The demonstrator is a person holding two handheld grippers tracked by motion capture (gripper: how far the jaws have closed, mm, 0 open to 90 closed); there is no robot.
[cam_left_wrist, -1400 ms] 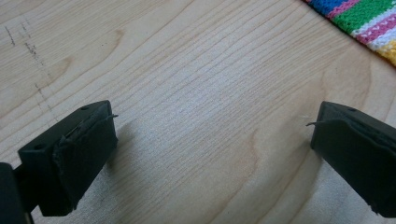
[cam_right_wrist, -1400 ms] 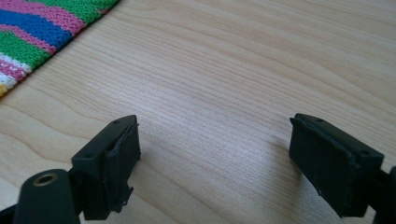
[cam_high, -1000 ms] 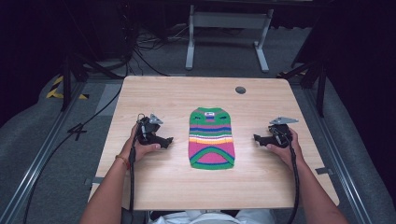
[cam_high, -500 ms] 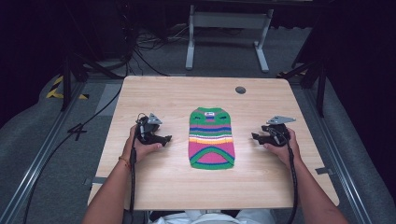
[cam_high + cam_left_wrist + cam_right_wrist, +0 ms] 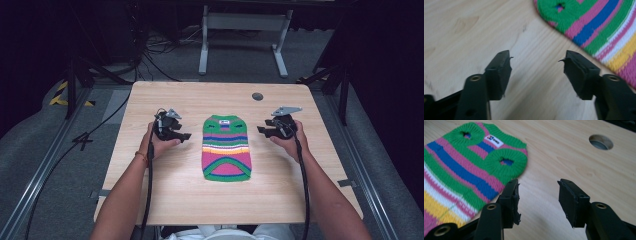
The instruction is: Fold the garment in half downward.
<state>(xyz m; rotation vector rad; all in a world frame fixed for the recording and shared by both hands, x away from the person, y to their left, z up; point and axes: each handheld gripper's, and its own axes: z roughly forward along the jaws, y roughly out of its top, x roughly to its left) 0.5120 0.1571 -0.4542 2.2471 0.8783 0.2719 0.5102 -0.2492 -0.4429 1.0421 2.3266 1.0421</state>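
Observation:
A small knitted sweater with green, pink, blue, white and yellow stripes lies flat in the middle of the wooden table. My left gripper hovers just left of it, jaws pointing at its upper edge. In the left gripper view the sweater lies beyond the left gripper. My right gripper hovers just right of the sweater. In the right gripper view the right gripper sits beside the sweater's green armholes. Both pairs of jaws have just been closing, stand half apart and have nothing between them.
A round cable hole sits in the table's far right part, also seen as the hole ahead of the right jaws. A grey metal stand and floor cables lie beyond the far edge.
Both hands have moved away from the person and a little toward the sweater, lifting slightly. Both pairs of jaws have narrowed from wide open to about half.

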